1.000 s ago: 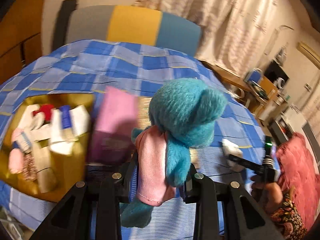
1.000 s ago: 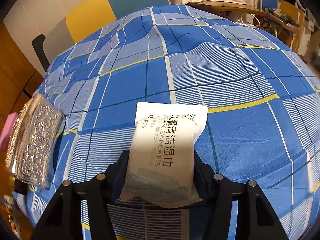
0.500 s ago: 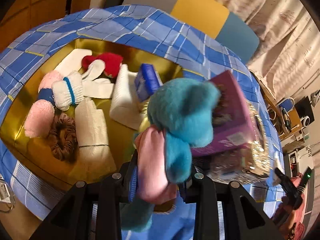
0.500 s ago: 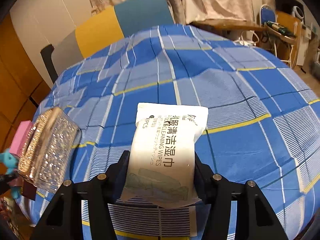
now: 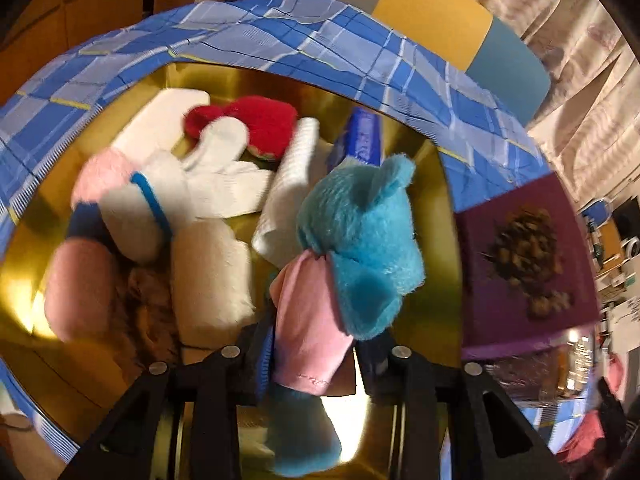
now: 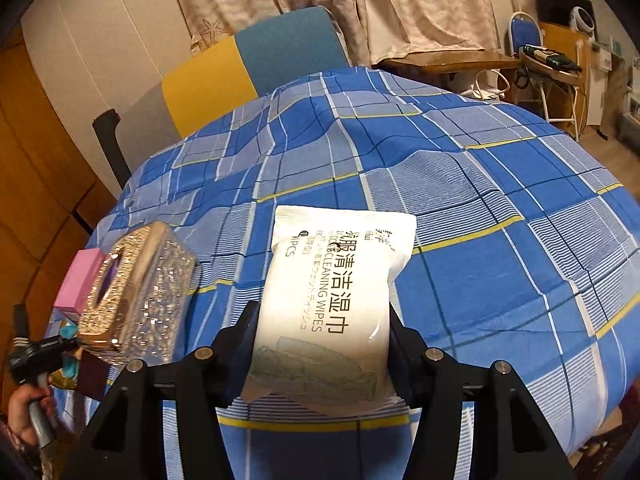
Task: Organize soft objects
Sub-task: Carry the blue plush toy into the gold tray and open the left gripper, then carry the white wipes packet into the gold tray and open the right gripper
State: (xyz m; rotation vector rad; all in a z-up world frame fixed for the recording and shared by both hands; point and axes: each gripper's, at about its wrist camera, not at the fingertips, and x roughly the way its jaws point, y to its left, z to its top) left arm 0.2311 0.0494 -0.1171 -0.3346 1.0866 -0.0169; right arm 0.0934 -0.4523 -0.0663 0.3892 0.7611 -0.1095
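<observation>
A blue plush toy (image 5: 360, 240) with a pink cloth hangs between the fingers of my left gripper (image 5: 316, 348), right above the gold tray (image 5: 434, 320). The jaws are opening, and a gap shows between the cloth and the right finger. In the tray lie white gloves (image 5: 208, 176), a red plush (image 5: 260, 124), pink soft pieces (image 5: 76, 288), a rolled white towel (image 5: 208, 280) and a blue pack (image 5: 364, 136). My right gripper (image 6: 322, 324) is shut on a white pack of cleaning wipes (image 6: 336, 280) and holds it over the blue checked tablecloth (image 6: 500, 184).
A purple box (image 5: 520, 264) stands right of the tray. In the right wrist view, a glittering tissue box (image 6: 136, 292) and a pink box (image 6: 78, 276) sit at the table's left end, with a person's hand (image 6: 24, 408) below them. A chair (image 6: 248, 64) stands behind the table.
My left gripper swung left and down from the open table to over the tray, and the plush toy has tipped to the right in it. My right gripper lifted the wipes pack.
</observation>
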